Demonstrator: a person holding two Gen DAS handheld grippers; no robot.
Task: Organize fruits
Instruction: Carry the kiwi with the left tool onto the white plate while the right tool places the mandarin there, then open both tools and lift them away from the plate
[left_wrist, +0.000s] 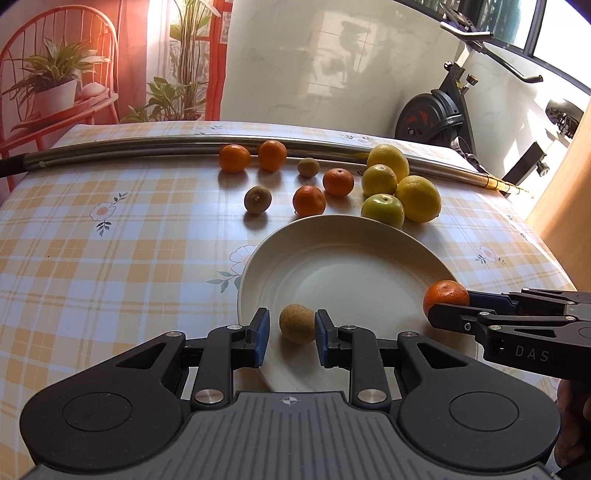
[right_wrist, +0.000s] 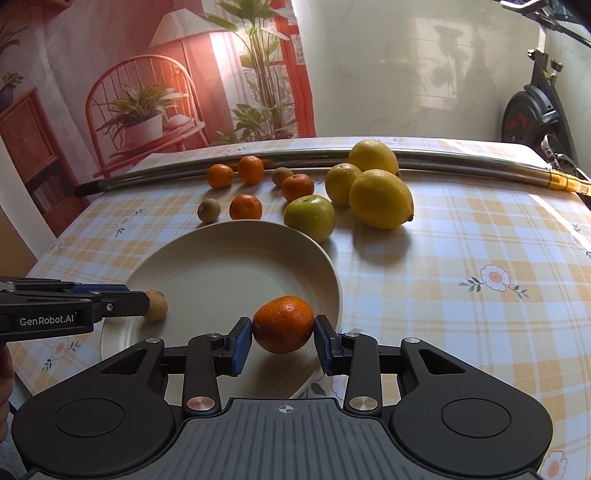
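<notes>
A white plate (left_wrist: 351, 266) (right_wrist: 221, 273) lies on the checked tablecloth. On its near left part rests a small brown fruit (left_wrist: 297, 324) (right_wrist: 157, 304). My left gripper (left_wrist: 291, 318) is open around it: the right pad touches it and a gap shows at the left pad. My right gripper (right_wrist: 283, 325) is shut on a tangerine (right_wrist: 283, 324) (left_wrist: 445, 297) over the plate's right rim. Beyond the plate lie several tangerines (left_wrist: 309, 200), two more brown fruits (left_wrist: 257, 199), three lemons (left_wrist: 419, 198) and a green apple (left_wrist: 382, 210).
A long metal pole (left_wrist: 147, 147) (right_wrist: 461, 162) lies across the back of the table behind the fruit. An exercise bike (left_wrist: 436, 114) stands past the far right corner. A printed backdrop hangs behind the table. Bare tablecloth (left_wrist: 110, 258) lies left of the plate, and more to its right (right_wrist: 461, 295).
</notes>
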